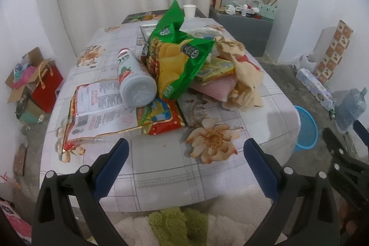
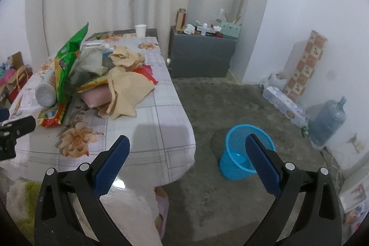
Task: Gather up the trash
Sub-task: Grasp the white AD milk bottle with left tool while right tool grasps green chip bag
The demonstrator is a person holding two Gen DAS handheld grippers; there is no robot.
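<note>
- A heap of snack litter covers the middle of a table (image 1: 161, 167) dressed in a flower-print cloth, seen from the left wrist camera.
- The left gripper (image 1: 185, 155) hovers above the table's near edge, its blue-padded fingers spread wide with nothing between them.
- A green chip bag (image 1: 182, 57) stands tallest in the heap, its torn mouth gaping upward.
- A white canister (image 1: 135, 81) lies on its side just left of the green bag, its base turned toward the camera and resting on a flat printed wrapper (image 1: 99, 112).
- A red and yellow snack bag (image 1: 161, 118) lies near the front of the heap, partly under the green bag and the canister.
- Crumpled brown paper (image 1: 242, 70) sprawls on the right side of the heap, over a pink pad (image 1: 216, 87) and a yellow packet (image 1: 214, 69).
- A white paper cup (image 1: 189, 10) stands at the far end of the table, well apart from the heap.
- The right gripper (image 2: 187, 150) hangs off the table's near right corner, fingers likewise parted and empty.
- A blue mesh wastebasket (image 2: 244, 151) stands on the concrete floor to the right of the table; its right side is hidden behind the gripper's right finger.
- A grey cabinet (image 2: 200, 57) loaded with small items stands against the far wall, and a water jug (image 2: 327, 121) rests at far right.
</note>
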